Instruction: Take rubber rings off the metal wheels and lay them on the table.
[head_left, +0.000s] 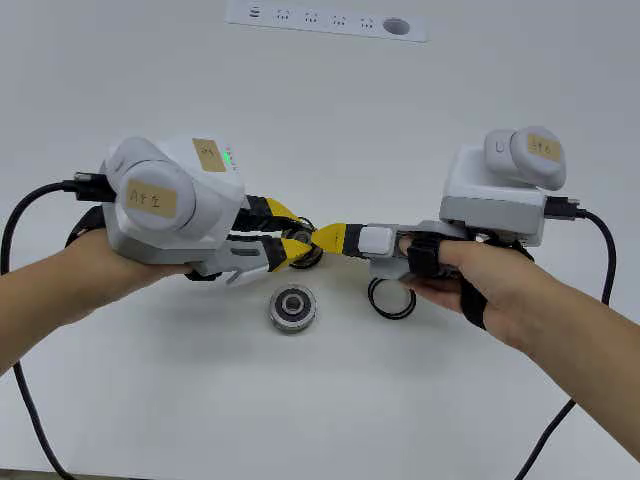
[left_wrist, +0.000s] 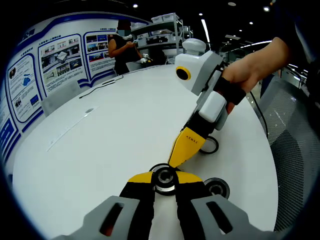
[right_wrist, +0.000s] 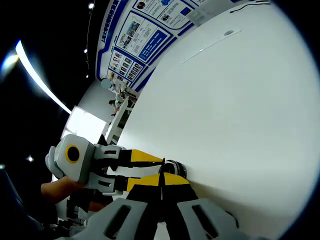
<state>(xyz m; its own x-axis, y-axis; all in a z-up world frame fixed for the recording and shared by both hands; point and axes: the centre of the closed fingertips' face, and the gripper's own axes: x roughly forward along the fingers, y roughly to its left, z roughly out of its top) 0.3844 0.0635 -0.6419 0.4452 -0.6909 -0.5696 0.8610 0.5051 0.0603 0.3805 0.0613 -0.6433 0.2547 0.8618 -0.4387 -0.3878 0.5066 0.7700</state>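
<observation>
Left claw (head_left: 292, 241) clamps a wheel (left_wrist: 165, 180), right claw (head_left: 328, 238) closed against it; another wheel (head_left: 292, 307), loose ring (head_left: 392, 316) nearby.

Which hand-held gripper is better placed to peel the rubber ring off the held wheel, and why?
The right hand-held gripper: its shut tips sit at the rim of the wheel, which the left hand-held gripper clamps steady.

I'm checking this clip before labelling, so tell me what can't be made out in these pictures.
- Head view: whether the right tool grips rubber on the held wheel; the yellow tips cover the contact.
- Right gripper view: same contact, hidden behind its own jaws.
- Head view: the loose ring, partly under the person's hand.
- Left gripper view: wall posters' text, too small.
</observation>
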